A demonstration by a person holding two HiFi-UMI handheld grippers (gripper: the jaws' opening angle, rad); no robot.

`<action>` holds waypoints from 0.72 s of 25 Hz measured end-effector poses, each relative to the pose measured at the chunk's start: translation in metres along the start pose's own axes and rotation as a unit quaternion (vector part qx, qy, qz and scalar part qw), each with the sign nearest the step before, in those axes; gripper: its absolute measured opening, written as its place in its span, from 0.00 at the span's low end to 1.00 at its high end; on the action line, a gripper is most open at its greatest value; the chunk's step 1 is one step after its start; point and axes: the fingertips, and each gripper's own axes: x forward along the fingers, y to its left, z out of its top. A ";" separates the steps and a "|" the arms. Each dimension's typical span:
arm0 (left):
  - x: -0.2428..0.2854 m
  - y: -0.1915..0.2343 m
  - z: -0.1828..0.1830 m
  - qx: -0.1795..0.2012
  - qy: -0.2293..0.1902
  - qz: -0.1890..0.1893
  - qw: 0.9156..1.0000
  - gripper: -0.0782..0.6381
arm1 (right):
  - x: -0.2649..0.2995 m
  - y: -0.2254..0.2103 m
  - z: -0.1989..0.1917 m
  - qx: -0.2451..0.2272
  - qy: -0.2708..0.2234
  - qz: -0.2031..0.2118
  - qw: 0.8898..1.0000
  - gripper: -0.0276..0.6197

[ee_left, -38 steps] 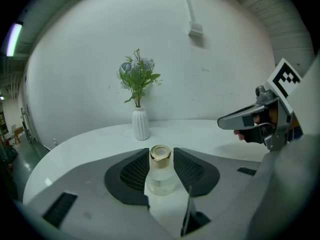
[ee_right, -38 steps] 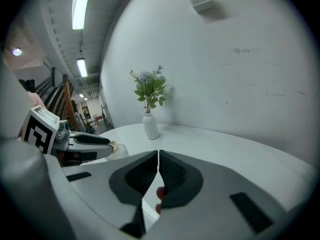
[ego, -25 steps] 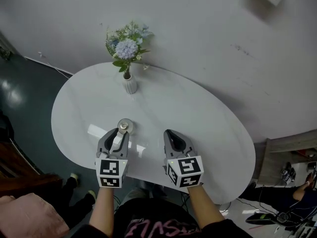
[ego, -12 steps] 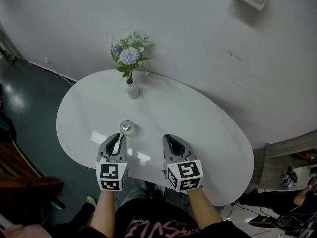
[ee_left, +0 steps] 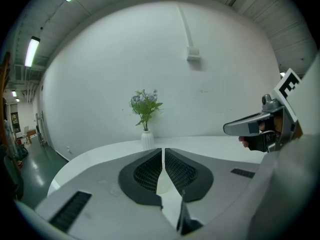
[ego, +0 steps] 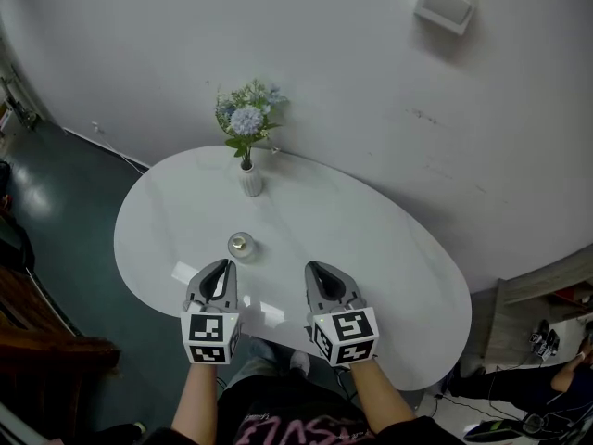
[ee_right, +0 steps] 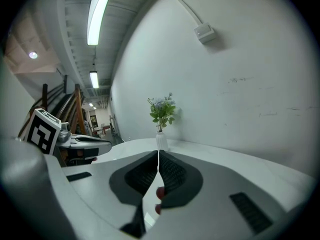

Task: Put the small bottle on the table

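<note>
The left gripper [ego: 221,269] has just been closing its jaws, and in the left gripper view [ee_left: 163,152] they stand drawn in to a thin slit with nothing between them. The right gripper [ego: 320,273] is narrow too: in the right gripper view [ee_right: 158,155] its jaws meet at the tips and hold nothing. Both grippers hang side by side over the near edge of the table [ego: 389,258], each in one of the person's hands, with the marker cubes toward the body.

Just ahead of the left gripper, and apart from it, the small bottle [ego: 241,245] stands upright on the white tabletop with nothing gripping it. Farther back, near the far edge, a white vase [ego: 250,181] holds a bunch of blue and white flowers [ego: 246,119]. Behind the table rises a pale wall, with a small white box [ego: 446,4] mounted high on it. A dark floor [ego: 65,193] lies to the left of the table.
</note>
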 end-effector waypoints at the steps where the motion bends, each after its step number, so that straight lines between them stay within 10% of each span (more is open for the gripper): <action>1: -0.002 -0.001 0.002 0.000 -0.003 0.001 1.000 0.14 | -0.002 0.001 0.001 -0.001 -0.002 0.002 1.000 0.15; 18: -0.046 -0.011 0.031 0.006 -0.045 0.019 0.999 0.13 | -0.038 0.016 0.023 -0.023 -0.042 0.017 0.999 0.15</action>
